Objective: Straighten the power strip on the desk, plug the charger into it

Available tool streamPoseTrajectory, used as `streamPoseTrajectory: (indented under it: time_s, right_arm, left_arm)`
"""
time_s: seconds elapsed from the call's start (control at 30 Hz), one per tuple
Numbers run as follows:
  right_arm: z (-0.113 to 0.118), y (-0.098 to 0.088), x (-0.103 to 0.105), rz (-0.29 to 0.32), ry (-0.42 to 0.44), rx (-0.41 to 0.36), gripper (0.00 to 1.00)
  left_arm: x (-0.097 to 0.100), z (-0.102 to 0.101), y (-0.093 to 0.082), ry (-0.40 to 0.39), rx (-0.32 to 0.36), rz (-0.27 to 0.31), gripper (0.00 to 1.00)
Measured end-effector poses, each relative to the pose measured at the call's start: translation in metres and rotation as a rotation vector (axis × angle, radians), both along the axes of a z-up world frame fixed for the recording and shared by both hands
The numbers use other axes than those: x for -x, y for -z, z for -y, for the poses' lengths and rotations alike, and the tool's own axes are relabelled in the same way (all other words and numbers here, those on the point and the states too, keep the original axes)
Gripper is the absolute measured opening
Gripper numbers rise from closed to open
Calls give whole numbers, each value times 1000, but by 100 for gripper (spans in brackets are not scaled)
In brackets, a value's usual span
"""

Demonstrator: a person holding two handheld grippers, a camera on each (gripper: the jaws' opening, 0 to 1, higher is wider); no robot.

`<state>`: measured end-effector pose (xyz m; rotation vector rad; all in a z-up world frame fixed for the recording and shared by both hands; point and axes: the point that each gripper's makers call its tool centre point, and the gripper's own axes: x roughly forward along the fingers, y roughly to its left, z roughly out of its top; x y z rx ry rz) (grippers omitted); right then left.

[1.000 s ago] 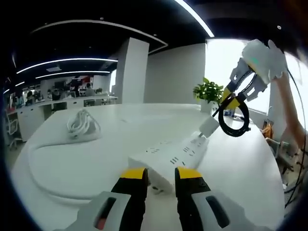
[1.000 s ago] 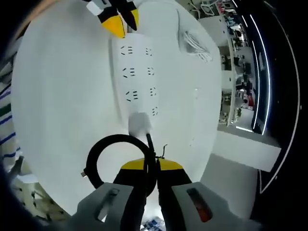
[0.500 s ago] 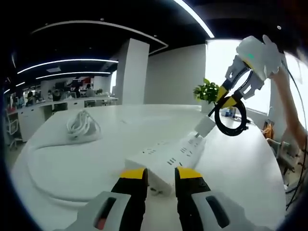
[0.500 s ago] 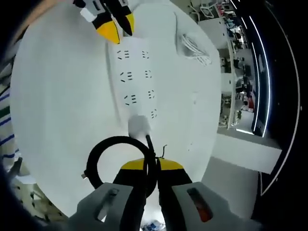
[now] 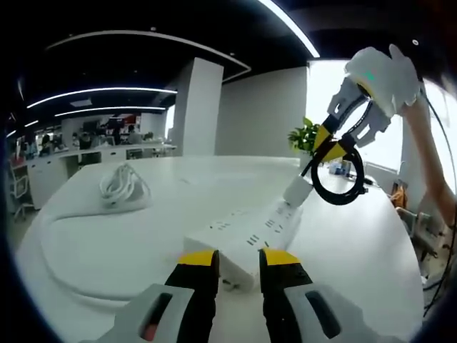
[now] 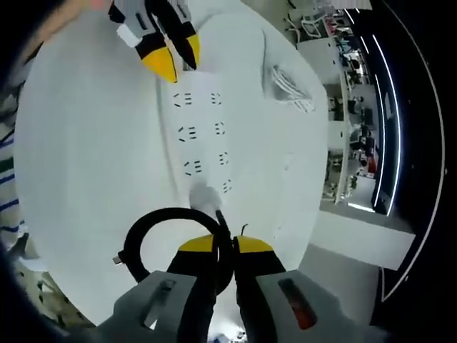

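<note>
A white power strip (image 5: 246, 232) lies flat on the round white desk (image 5: 107, 243), and its near end sits just past my left gripper (image 5: 239, 259), which is open. The strip (image 6: 203, 132) runs up to that left gripper (image 6: 173, 58) in the right gripper view. A white charger (image 5: 296, 191) stands tilted on the strip's far end socket. My right gripper (image 6: 223, 246) is shut on the charger's black cable (image 6: 150, 229) just behind the charger (image 6: 206, 196). The cable hangs in a loop (image 5: 335, 179) under the right gripper (image 5: 330, 139).
A coil of white cable (image 5: 121, 184) lies on the desk at the far left, also seen as the coil (image 6: 289, 68). A potted plant (image 5: 308, 134) stands at the back. A white-gloved hand (image 5: 382, 71) holds the right gripper. Office desks line the background.
The right gripper has tipped and carried the charger a little further onto the strip's end socket. The left gripper has stayed at the strip's near end.
</note>
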<state>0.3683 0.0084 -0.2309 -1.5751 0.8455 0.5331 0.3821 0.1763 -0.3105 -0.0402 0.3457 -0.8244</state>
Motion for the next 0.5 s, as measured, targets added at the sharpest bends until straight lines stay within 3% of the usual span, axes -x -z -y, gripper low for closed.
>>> streamPoseTrajectory:
  time_s: [0.13, 0.3, 0.4, 0.5]
  right_arm:
    - [7, -2, -7, 7, -6, -35, 8]
    - [15, -1, -9, -40, 24, -195, 8]
    - [14, 0, -8, -32, 8, -176, 8]
    - [5, 1, -5, -19, -22, -91, 8]
  left_arm:
    - [0, 0, -1, -2, 7, -1, 22]
    - [0, 2, 0, -3, 8, -4, 22]
    - [-1, 2, 0, -5, 9, -7, 22]
    - [-1, 3, 1, -5, 8, -9, 22]
